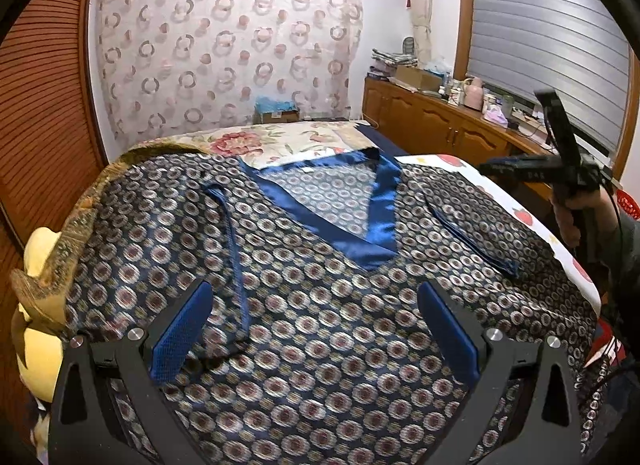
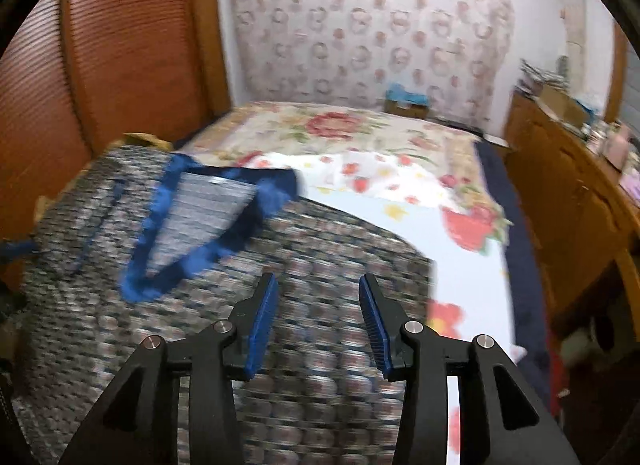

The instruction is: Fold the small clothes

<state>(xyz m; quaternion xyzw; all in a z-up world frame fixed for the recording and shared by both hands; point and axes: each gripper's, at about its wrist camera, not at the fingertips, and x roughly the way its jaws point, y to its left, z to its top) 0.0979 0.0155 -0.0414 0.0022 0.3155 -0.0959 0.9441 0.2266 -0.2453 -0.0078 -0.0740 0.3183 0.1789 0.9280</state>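
A bedroom with a white wall, a thin curtain [image 1: 224, 49] dotted with pink rings across the back, a slatted wooden door [image 1: 44, 105] on the left, and a grey blind [image 1: 548, 49] over a long wooden cabinet [image 1: 432, 121] on the right, its top crowded with small things too tiny to tell apart. Filling the middle, a bed [image 1: 288, 137] with a flowered cover and, nearer, a white sheet [image 2: 460, 265] printed with strawberries. Spread flat over the bed, a patterned top [image 1: 320, 325] in dark blue with small round marks, its neck a deep V edged in shiny blue trim [image 1: 344, 241], lying open and facing up. On each side of the neck, a folded-in sleeve with a thin blue edge. At the left edge of the bed, a yellow soft toy [image 1: 40, 345] partly under a gold cloth. Low in the left wrist view, the left tool [image 1: 316, 325] just above the top, blue pads wide apart, nothing between them. In the blurry right wrist view, the right tool [image 2: 318, 325] over the right side of the top, pads apart with only air between, holding nothing. Far right in the left wrist view, a hand [image 1: 576, 213] gripping the handle of that right tool.
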